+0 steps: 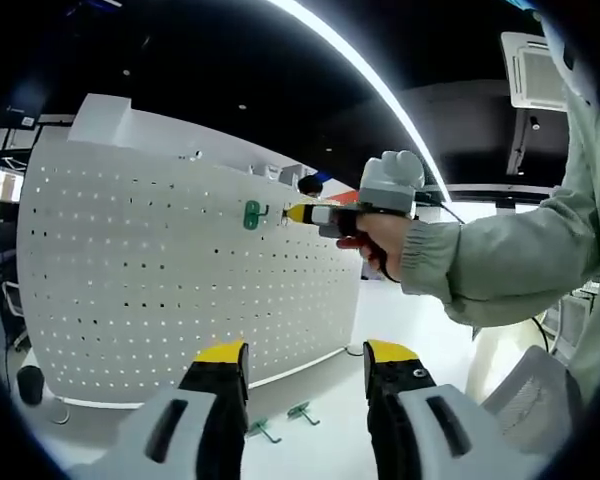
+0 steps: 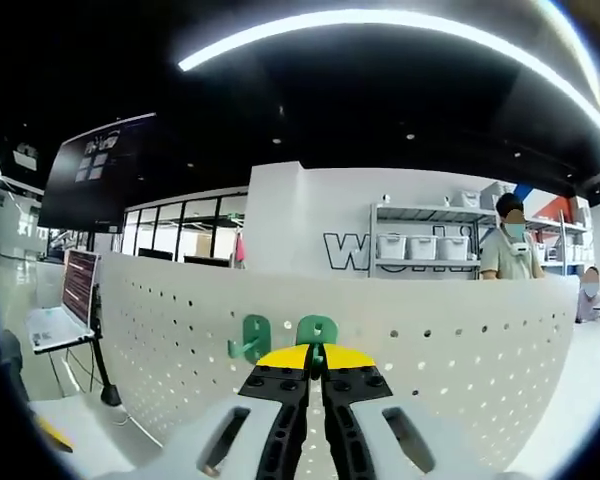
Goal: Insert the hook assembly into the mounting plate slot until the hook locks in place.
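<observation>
The white perforated mounting plate (image 1: pixel 180 270) stands upright on the table. One green hook (image 1: pixel 252 214) sits on its upper part. A hand holds my right gripper (image 1: pixel 298 213) with its yellow tips just right of that hook. In the right gripper view, my right gripper (image 2: pixel 315 356) is shut on a second green hook (image 2: pixel 317 330), pressed against the plate (image 2: pixel 440 340). The mounted hook (image 2: pixel 250 338) is just left of it. My left gripper (image 1: pixel 307 355) is open, low in front of the plate. Two loose green hooks (image 1: pixel 263 430) (image 1: pixel 302 411) lie on the table below it.
A person's grey-green sleeve (image 1: pixel 510 250) fills the right of the left gripper view. A black round object (image 1: pixel 30 383) sits at the plate's left foot. Beyond the plate are a laptop on a stand (image 2: pixel 65 300), a shelf with white bins (image 2: pixel 420 245) and a standing person (image 2: pixel 510 250).
</observation>
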`<state>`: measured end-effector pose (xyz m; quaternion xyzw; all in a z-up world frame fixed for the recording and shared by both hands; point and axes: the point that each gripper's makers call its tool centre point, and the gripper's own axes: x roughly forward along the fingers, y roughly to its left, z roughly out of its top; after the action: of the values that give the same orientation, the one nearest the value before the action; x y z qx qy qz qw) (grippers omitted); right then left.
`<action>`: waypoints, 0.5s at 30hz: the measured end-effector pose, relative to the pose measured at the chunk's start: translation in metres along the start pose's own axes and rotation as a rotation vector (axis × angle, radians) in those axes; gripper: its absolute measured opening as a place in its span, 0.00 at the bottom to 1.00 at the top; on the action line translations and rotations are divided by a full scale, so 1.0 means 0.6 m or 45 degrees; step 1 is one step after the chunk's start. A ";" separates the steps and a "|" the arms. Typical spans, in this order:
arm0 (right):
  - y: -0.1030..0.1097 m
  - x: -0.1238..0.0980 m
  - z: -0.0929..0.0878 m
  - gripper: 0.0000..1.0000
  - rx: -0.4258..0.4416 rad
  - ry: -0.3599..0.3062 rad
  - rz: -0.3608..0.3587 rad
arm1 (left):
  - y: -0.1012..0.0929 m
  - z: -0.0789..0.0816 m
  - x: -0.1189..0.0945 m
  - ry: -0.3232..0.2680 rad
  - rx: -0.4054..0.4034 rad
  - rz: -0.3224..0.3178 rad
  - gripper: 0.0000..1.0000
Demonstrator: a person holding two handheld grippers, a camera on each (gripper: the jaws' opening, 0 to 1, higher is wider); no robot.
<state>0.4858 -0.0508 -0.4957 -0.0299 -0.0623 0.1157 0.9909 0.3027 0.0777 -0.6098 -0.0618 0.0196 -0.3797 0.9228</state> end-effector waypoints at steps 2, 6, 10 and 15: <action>0.000 0.005 -0.001 0.01 -0.012 0.007 -0.001 | 0.002 0.001 0.000 -0.002 0.000 0.003 0.48; 0.001 0.010 -0.004 0.01 -0.025 0.018 -0.007 | 0.004 0.000 -0.001 -0.002 0.000 0.007 0.48; 0.001 0.012 -0.008 0.01 -0.019 0.022 -0.007 | 0.006 0.001 -0.002 -0.003 -0.002 0.011 0.48; -0.001 0.016 -0.013 0.01 -0.013 0.031 -0.017 | 0.008 0.001 -0.003 -0.004 -0.002 0.016 0.48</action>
<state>0.4963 -0.0493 -0.5023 -0.0358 -0.0511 0.1082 0.9922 0.3049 0.0822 -0.6100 -0.0631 0.0189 -0.3738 0.9252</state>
